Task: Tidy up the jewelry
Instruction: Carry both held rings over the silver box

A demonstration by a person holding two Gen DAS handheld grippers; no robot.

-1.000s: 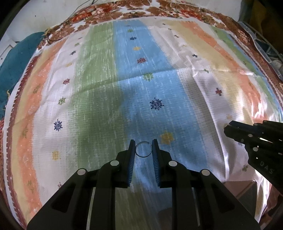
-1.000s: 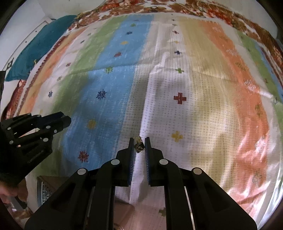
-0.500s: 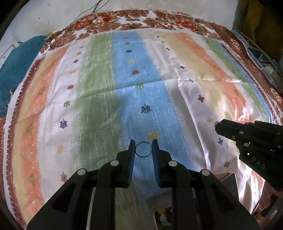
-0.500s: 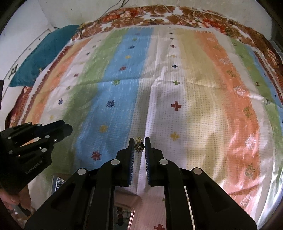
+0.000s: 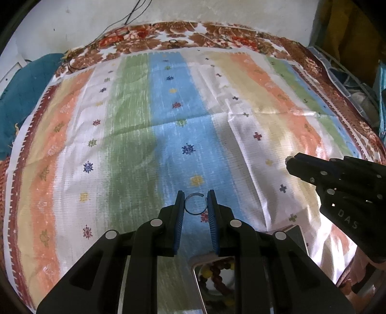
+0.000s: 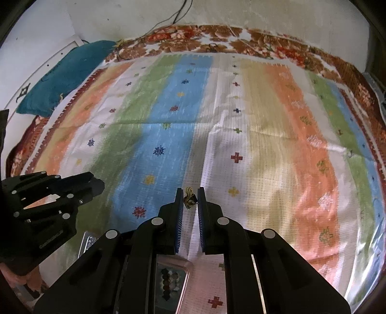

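My left gripper is shut on a thin clear ring, an open-ended band held upright between the blue pads above the striped cloth. In the right wrist view my right gripper is shut on a small gold-and-dark earring, pinched at the fingertips. Each gripper appears in the other's view: the right one at the right, the left one at the left. Below the left gripper lies a tray holding red and yellow beads. A pink-rimmed tray with dark stones lies under the right gripper.
The striped cloth covers a bed with a floral brown border. A teal pillow lies at the far left. A sparkly silver box shows by the left gripper. Cables run along the white wall.
Both grippers have risen and pulled back with their pieces still held. More of the bed's far edge and wall shows, and the trays have come into view beneath the fingers.
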